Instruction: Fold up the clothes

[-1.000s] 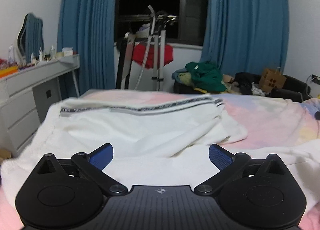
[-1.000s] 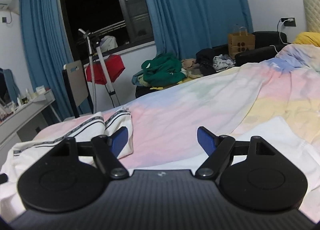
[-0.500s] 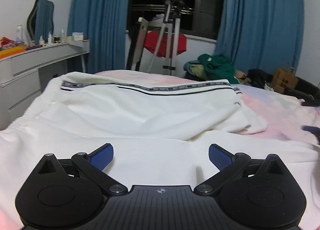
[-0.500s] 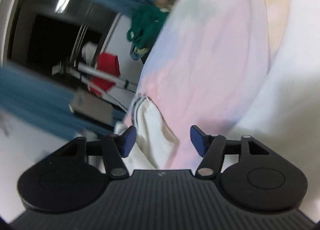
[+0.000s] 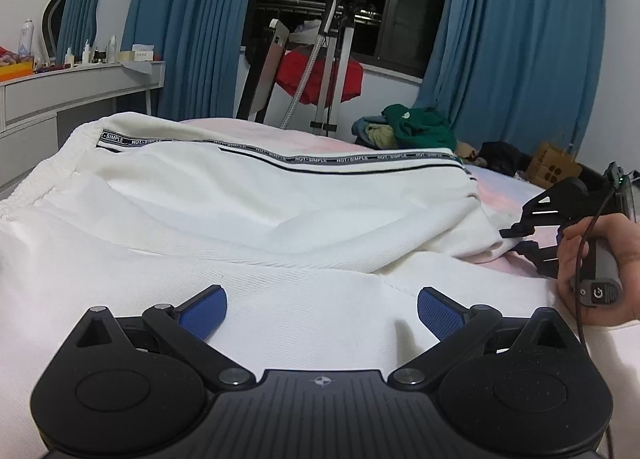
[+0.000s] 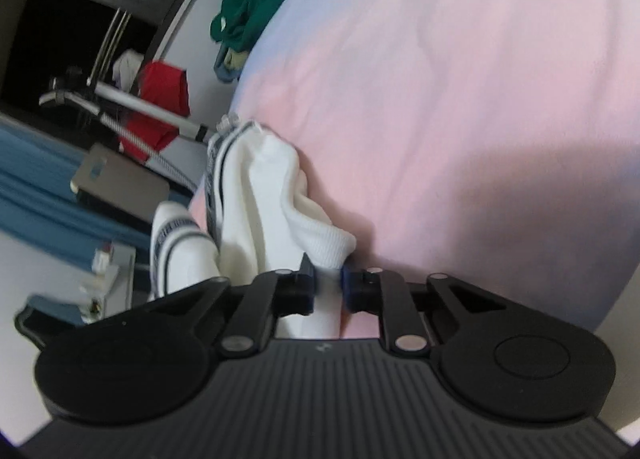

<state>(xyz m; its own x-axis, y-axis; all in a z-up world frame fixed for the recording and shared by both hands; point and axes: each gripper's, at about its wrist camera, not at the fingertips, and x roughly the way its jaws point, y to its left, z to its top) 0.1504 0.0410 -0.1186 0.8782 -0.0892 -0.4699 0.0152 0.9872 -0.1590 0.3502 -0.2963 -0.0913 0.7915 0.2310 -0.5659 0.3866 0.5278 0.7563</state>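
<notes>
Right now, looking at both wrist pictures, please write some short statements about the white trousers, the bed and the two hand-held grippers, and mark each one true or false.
1. The right hand-held gripper is closing on a ribbed cuff of the white trousers. True.
2. The left hand-held gripper is clamped on the waistband. False: its jaws stand wide open over flat white fabric.
3. The trousers lie on a pastel bedsheet. True.
4. The curtains are red. False: they are blue.
5. A printed stripe runs along the trouser leg. True.
</notes>
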